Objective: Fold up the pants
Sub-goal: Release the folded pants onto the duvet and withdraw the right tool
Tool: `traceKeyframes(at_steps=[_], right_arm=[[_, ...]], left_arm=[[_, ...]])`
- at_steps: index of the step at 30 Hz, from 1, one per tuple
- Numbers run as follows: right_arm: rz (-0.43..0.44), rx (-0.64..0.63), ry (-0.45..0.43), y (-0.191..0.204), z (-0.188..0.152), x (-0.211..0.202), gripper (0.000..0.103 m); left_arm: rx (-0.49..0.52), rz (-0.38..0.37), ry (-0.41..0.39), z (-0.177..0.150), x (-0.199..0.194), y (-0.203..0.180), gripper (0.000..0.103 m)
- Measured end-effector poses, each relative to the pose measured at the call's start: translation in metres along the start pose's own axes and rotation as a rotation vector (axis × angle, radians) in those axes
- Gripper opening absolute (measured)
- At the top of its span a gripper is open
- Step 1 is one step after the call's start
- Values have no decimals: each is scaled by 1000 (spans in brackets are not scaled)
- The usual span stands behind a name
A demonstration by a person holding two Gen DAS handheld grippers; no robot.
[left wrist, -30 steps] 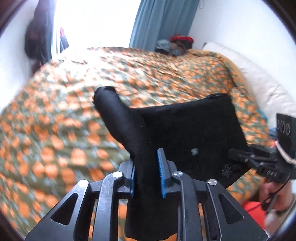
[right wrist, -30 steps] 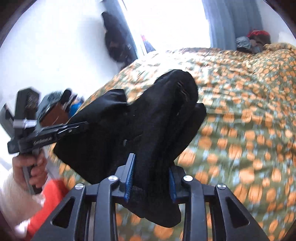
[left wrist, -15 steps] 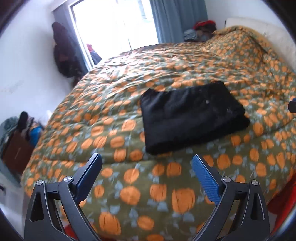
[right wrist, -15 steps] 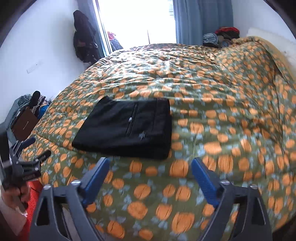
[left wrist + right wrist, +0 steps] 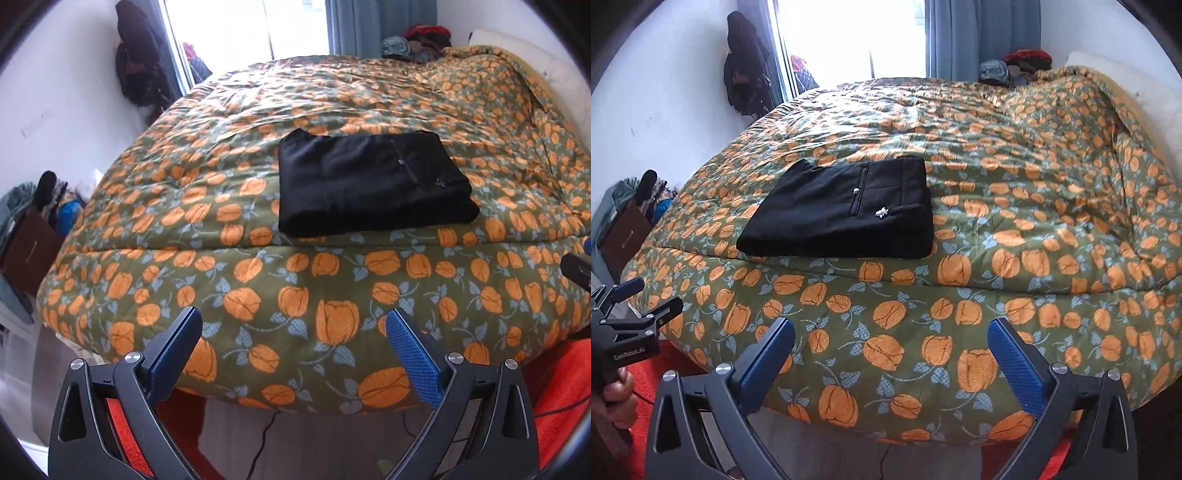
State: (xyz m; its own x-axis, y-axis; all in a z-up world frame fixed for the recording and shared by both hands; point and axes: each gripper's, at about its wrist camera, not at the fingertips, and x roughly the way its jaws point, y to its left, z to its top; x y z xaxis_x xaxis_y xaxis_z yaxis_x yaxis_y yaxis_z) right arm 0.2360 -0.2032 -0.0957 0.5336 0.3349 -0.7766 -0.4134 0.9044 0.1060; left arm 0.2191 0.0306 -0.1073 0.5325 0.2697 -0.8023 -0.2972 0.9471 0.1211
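Black pants (image 5: 373, 184) lay folded into a compact rectangle on the quilt (image 5: 332, 291), near the bed's front edge and well short of the window (image 5: 849, 40). A zip pocket and a small white logo faced up on the side toward the pillow (image 5: 1126, 77). Both grippers hung off the bed, below the pants and well apart from them: the left gripper (image 5: 293, 334) had its fingers (image 5: 412, 354) spread wide and empty, and the right gripper (image 5: 892, 345) likewise stood wide, holding nothing. The fold looked finished, so little seemed left to do. Risk from here was mostly of undoing it: the quilt was puffy and sloped down toward the front edge, so a nudge from either gripper, or a drag on the quilt, could tip the stack or let the top layer slide open. The pants' thick front edge, nearest the drop, seemed the likeliest part to slump.
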Motion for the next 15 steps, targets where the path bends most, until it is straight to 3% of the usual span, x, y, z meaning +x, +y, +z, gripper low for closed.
traceKeyframes(at_steps=[6, 15], right_arm=[[-22, -13, 1, 6, 1, -5, 103], [42, 30, 78, 14, -13, -8, 103]], left_arm=[[-2, 32, 12, -7, -4, 3, 100], [-7, 13, 60, -11, -6, 7, 100]])
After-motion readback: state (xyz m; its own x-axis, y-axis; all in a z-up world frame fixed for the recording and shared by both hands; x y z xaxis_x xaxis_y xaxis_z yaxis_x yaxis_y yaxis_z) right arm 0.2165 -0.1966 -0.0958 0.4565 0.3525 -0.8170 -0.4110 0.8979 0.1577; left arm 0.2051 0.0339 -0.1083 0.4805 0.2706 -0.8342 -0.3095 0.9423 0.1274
